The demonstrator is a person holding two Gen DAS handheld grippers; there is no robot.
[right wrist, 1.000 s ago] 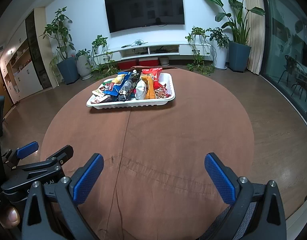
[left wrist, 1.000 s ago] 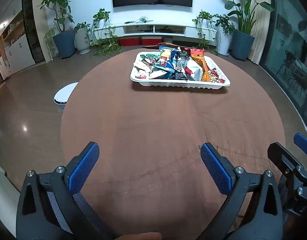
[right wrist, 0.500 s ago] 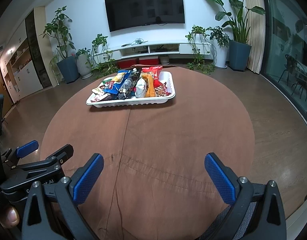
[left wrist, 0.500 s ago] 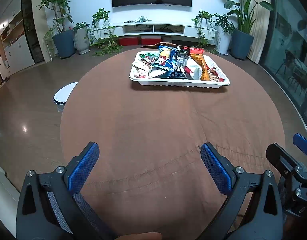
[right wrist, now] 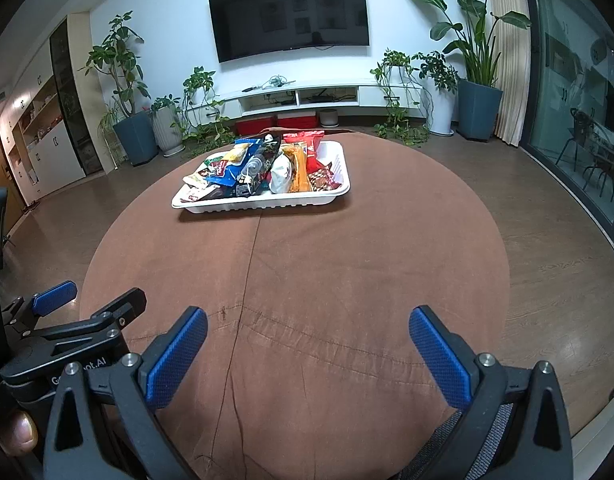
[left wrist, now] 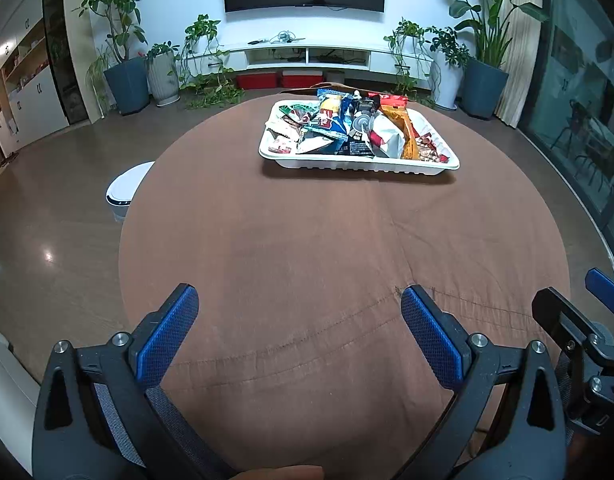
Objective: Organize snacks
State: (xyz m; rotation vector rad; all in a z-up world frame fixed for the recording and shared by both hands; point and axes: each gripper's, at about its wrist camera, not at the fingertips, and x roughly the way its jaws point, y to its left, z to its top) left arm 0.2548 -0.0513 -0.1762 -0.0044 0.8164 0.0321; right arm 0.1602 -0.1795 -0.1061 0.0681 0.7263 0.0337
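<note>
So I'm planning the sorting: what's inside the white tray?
The white tray holds a heap of snack packets: blue, orange, red, white. Packets lower in the heap and the tray's floor are covered.

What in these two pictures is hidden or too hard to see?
- Snack packets, both views: printed names too small to read.
- Packets at the bottom of the white tray: covered by those piled above.
- Small white bin, left view: partly behind the table edge.
- Person, both views: only fingertips at the frame edges.

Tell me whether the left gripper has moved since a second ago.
Yes, slightly. The left gripper has turned a little to its left: in its own view the snack tray has slid right against the frame. It also sits marginally lower, so the camera may have tipped up.
</note>
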